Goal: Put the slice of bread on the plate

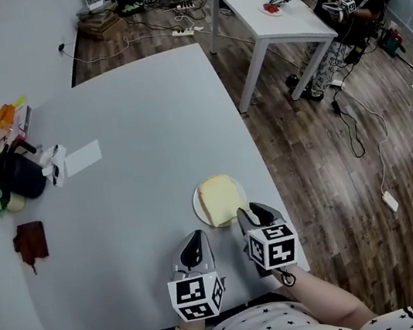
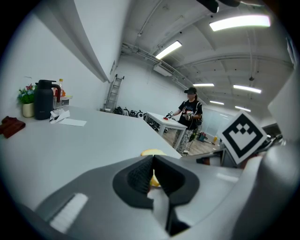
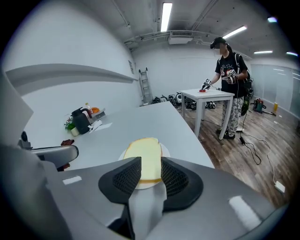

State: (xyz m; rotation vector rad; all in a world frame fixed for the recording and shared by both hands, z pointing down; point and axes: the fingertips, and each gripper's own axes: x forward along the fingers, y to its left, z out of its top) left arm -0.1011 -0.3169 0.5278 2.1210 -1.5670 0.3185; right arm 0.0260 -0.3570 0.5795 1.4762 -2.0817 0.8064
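The pale square slice of bread lies flat on the small round white plate, near the right edge of the grey table – the right claw is spread around its near end, not pinching it – the left claw, pressed together and empty, sits just left

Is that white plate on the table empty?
No, a slice of bread lies flat on the plate, covering most of it.
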